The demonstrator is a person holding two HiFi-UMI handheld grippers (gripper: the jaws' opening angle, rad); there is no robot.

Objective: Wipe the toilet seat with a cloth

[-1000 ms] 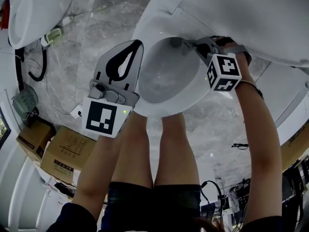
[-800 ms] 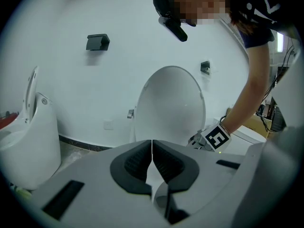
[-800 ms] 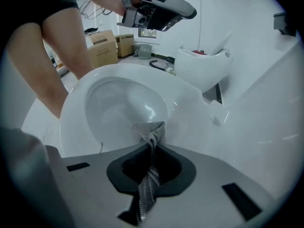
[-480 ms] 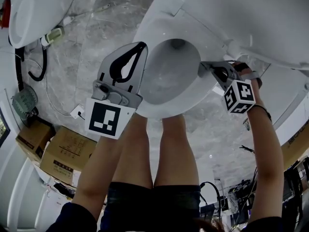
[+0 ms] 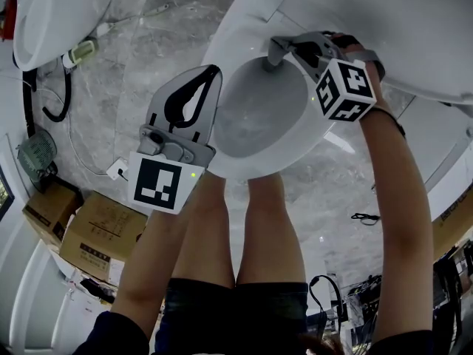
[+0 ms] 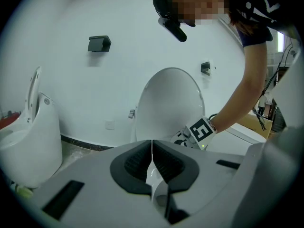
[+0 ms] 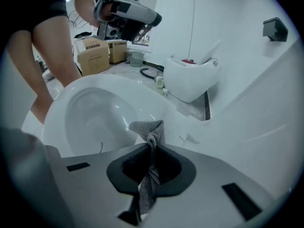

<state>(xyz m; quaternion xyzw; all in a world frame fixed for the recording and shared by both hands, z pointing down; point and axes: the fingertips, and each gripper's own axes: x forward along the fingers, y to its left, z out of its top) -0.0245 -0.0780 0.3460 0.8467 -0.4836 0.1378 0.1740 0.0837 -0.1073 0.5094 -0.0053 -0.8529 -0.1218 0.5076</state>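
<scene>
Both tongs pressed together: left tongs [image 5: 213, 72] empty, right tongs [image 5: 272, 50] pinching the cloth [image 7: 148, 127], back at the toilet seat [image 5: 225, 46] rear.

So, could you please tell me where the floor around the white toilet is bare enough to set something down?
The grey marble floor is bare between the white toilet bowl and the black hose, and again right of the person's legs. The lower left is crowded: brown cardboard boxes and a white cable.

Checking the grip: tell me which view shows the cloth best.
Right gripper view: the grey cloth is pinched between the right gripper's jaws. Head view shows at most a grey scrap there; left gripper view shows none.
</scene>
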